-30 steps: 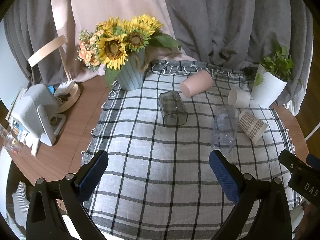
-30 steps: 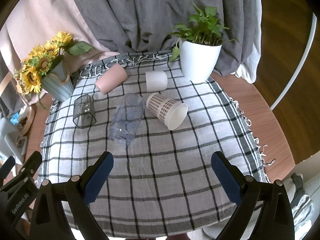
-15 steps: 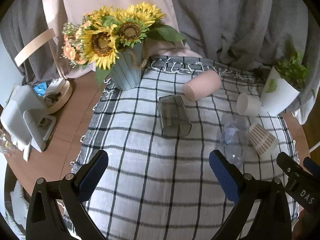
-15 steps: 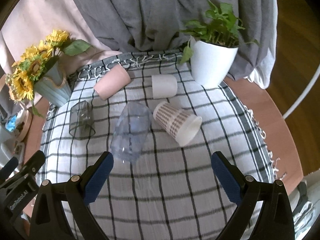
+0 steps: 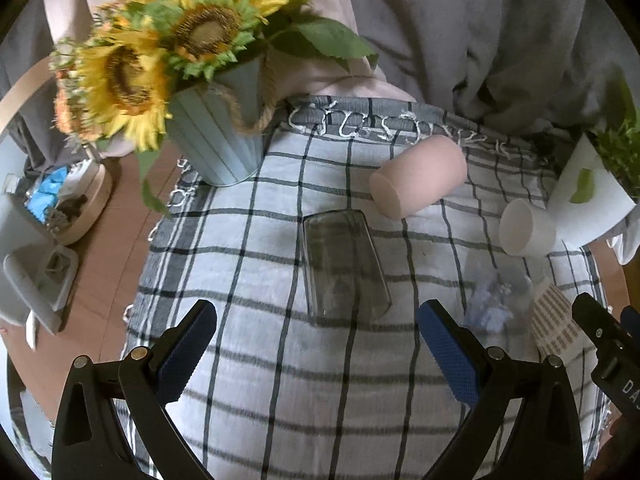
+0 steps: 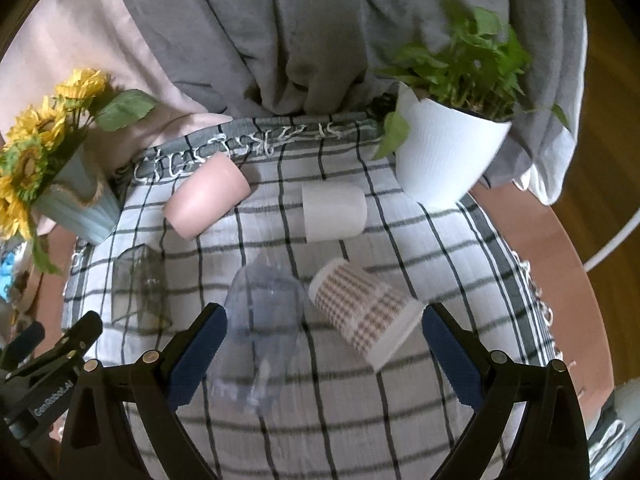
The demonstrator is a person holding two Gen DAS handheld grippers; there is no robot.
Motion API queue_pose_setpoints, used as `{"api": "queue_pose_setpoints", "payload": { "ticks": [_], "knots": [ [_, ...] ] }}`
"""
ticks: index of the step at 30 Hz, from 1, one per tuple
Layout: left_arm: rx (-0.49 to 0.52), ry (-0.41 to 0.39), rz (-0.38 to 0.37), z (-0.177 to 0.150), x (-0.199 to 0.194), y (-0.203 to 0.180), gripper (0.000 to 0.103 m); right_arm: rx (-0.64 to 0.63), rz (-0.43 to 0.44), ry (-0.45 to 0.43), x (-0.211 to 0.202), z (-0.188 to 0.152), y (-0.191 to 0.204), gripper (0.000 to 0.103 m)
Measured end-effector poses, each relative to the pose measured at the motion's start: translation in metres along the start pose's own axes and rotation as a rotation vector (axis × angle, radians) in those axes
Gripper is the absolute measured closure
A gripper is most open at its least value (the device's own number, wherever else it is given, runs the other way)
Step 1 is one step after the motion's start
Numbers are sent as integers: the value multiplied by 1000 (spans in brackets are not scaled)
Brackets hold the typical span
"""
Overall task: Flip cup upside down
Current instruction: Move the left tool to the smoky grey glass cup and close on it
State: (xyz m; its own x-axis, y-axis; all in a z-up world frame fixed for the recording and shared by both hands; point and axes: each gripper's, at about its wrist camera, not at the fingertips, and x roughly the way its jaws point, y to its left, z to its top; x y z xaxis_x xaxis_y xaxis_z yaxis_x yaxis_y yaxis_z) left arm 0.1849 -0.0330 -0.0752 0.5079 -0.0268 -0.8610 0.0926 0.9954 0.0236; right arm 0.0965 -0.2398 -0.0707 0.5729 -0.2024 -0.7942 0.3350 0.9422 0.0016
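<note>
A round wooden table [image 6: 560,256] carried a checked cloth [image 5: 248,248], with grey curtains [image 6: 280,40] hanging behind. On the cloth's far left corner stood a ribbed blue pot of sunflowers [image 5: 216,148]; at the far right, a white pot with a green plant [image 6: 444,156].

Five cups lay on their sides on the cloth. Clear bluish plastic cup [image 6: 260,320]: nearest the right gripper, mouth toward the camera, just beside the checked paper cup [image 6: 364,312], whose white rim pointed down-right. Smoky square glass [image 5: 344,264]: centred ahead of the left gripper, open end toward it. Pink cup [image 5: 416,176]: near the fringed far edge. White cup [image 6: 334,212]: just beside the plant pot.

Left gripper [image 5: 316,344]: jaws spread wide, nothing between them, hovering above the cloth. Right gripper [image 6: 324,344]: likewise spread and empty, its fingers flanking the bluish and paper cups in view without touching either.
</note>
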Motion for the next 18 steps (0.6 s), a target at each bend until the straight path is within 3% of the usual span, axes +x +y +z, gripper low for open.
{"api": "queue_pose_setpoints", "payload": {
  "ticks": [18],
  "knots": [
    [-7,99,23,29,85,-14,0,-37,-32,36,47,30,16,4]
  ]
}}
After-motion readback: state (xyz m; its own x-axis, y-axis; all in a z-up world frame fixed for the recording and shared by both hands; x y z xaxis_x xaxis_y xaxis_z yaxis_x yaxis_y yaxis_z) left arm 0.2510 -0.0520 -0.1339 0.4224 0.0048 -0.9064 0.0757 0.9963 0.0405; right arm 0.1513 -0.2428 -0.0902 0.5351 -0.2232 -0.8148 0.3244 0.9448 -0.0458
